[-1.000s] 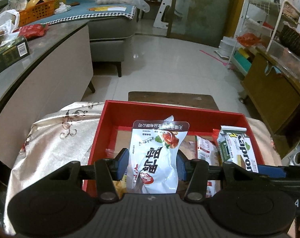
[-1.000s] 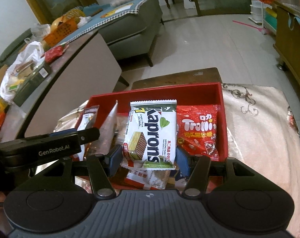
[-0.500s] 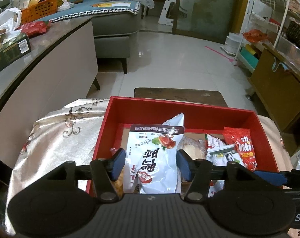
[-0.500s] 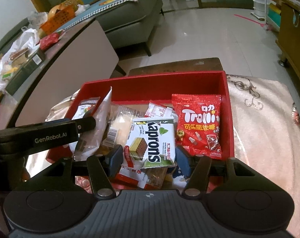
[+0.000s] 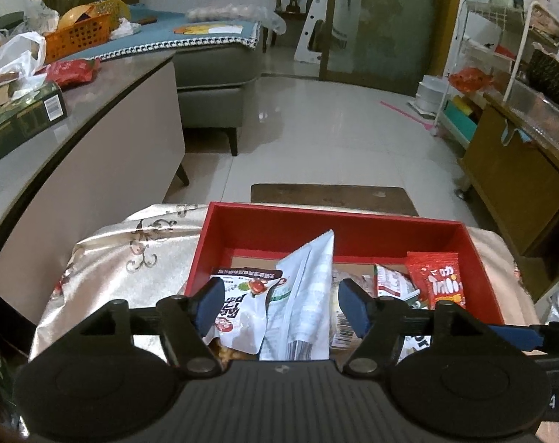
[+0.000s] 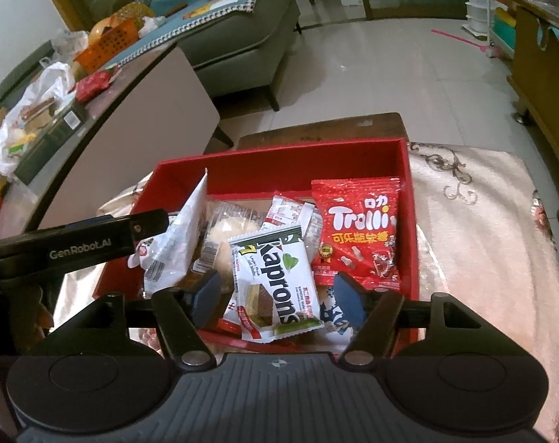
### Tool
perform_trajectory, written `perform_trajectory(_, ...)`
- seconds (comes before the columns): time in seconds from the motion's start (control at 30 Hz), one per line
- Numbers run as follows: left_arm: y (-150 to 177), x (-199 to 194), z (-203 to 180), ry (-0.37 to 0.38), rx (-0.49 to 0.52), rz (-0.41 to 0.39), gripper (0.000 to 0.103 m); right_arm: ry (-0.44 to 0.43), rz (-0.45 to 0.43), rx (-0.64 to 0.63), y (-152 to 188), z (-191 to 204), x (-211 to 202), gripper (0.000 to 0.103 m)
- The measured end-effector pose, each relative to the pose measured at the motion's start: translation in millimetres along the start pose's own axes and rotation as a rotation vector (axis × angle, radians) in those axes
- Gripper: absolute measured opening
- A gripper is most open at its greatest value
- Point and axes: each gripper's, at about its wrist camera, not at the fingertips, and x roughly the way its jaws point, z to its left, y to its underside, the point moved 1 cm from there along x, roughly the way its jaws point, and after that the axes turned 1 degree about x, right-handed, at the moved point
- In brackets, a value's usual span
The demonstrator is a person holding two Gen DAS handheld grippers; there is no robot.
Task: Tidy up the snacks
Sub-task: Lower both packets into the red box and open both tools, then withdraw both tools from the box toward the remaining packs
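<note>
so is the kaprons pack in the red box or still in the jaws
In the box. The Kaprons pack lies flat on other snacks inside the red box; the right gripper has just been opening, pads clear of it.

Dim indoor light, warm-greenish cast. Glare patch on floor tiles [image 5: 261,110] nr sofa. Heavy fisheye bend, black vignette at corners. Foreground sharp; far bkgd soft, slightly noisy. Shadows weak.

The box [image 6: 412,199] was bright red. The Trolli bag [image 6: 357,232] was red with white lettering, the Kaprons pack [image 6: 275,280] white and green. The cloth [image 6: 482,229] was pale cream with brown scrollwork.
</note>
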Motion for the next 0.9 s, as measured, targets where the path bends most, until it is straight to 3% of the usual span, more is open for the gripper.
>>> perform_trajectory(0.57, 23.7, -49.6, -28.8, 0.106, 0.084, -0.034, 0.061, 0.029, -0.023, 0.032, 24.0, -19.5, -41.2, 0.082)
perform_trajectory(0.8, 49.2, -59.4, -53.2, 0.178, 0.166, 0.01, 0.061, 0.089, 0.0, 0.078, 50.2, -47.0, -58.1, 0.084)
perform_trajectory(0.9, 66.1, -55.9, -68.3, 0.24, 0.172, 0.08, 0.061, 0.118, 0.018, 0.105, 59.9, -59.7, -61.7, 0.085)
